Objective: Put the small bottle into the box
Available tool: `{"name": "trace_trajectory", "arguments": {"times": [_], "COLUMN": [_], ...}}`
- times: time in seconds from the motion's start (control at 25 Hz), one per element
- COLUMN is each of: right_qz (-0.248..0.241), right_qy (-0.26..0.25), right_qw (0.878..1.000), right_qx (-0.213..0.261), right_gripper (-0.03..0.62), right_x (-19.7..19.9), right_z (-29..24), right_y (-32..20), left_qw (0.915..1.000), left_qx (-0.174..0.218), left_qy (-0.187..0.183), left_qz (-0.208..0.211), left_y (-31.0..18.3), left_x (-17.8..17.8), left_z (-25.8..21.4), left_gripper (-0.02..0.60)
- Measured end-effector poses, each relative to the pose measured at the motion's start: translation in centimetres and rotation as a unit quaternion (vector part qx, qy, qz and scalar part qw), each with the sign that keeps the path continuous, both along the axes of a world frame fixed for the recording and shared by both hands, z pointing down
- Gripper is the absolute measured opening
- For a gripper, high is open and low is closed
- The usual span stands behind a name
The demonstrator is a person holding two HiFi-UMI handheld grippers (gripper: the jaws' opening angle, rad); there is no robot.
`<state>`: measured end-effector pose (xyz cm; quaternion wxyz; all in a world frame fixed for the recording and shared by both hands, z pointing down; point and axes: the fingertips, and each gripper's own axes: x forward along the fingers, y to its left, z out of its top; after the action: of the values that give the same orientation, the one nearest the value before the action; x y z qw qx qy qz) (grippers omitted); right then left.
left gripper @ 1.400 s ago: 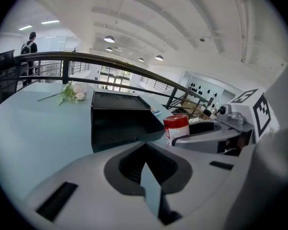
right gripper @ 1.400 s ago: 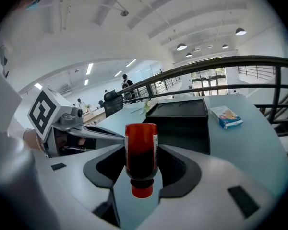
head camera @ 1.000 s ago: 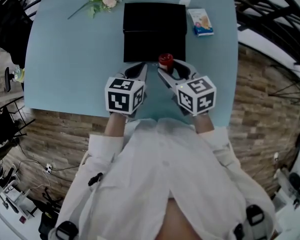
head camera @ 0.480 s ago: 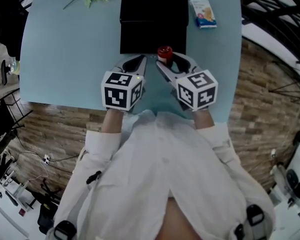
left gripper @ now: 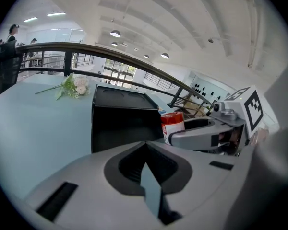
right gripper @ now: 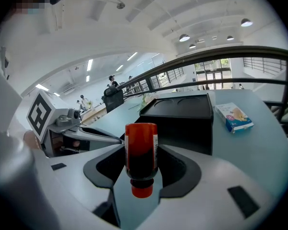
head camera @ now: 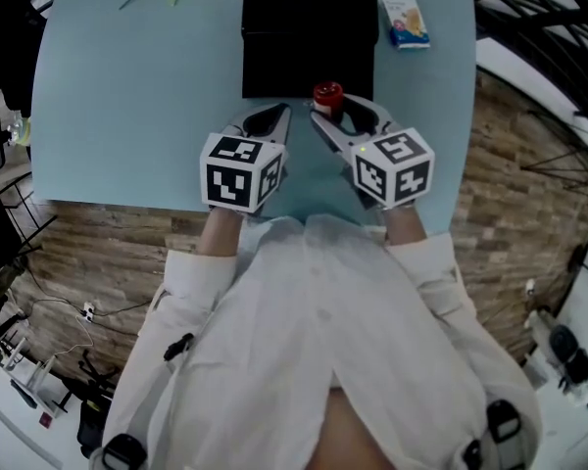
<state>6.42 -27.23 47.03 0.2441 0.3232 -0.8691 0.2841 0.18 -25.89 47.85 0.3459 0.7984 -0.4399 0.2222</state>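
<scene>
Squarely between right tongs [right gripper: 142, 174], small bottle [right gripper: 141, 147].

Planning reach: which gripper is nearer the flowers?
Left. The flowers lie ahead-left of the left gripper; the right gripper, holding the bottle, sits farther right.

We identify the setting as an upper level of a large open-plan office or lab hall. A high white vaulted ceiling [left gripper: 158, 18] carries round pendant lamps [left gripper: 115, 33] and strip lights [left gripper: 57, 14]. A dark curved railing [left gripper: 110, 56] runs past the far edge of the light blue table [head camera: 127, 86], with glazed doors [right gripper: 213, 73] beyond it. At the far left we see an office chair [right gripper: 113, 99] and standing people [right gripper: 112, 80]. The near floor [head camera: 108, 243] has a brick pattern; cables [head camera: 49, 311] lie at its left.
</scene>
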Motion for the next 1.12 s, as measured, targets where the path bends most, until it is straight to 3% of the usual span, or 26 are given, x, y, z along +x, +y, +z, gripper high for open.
{"name": "trace_trajectory", "arguments": {"times": [0.48, 1.12], "right_qz": [-0.006, -0.065], "right_qy": [0.054, 0.125], "right_qw": [0.999, 0.987], "right_qx": [0.005, 0.076], "right_gripper": [0.202, 0.202], "right_x": [-0.2, -0.3], "right_z": [-0.4, -1.9], "right_y": [-2.3, -7.0], "left_qw": [0.9998, 0.9998], "left_qx": [0.003, -0.008], "left_qy": [0.009, 0.019], "left_qz": [0.020, 0.003], "left_y": [-0.8, -1.2], "left_x": [-1.0, -0.8], "left_z": [0.1, 1.3], "left_gripper": [0.003, 0.003]}}
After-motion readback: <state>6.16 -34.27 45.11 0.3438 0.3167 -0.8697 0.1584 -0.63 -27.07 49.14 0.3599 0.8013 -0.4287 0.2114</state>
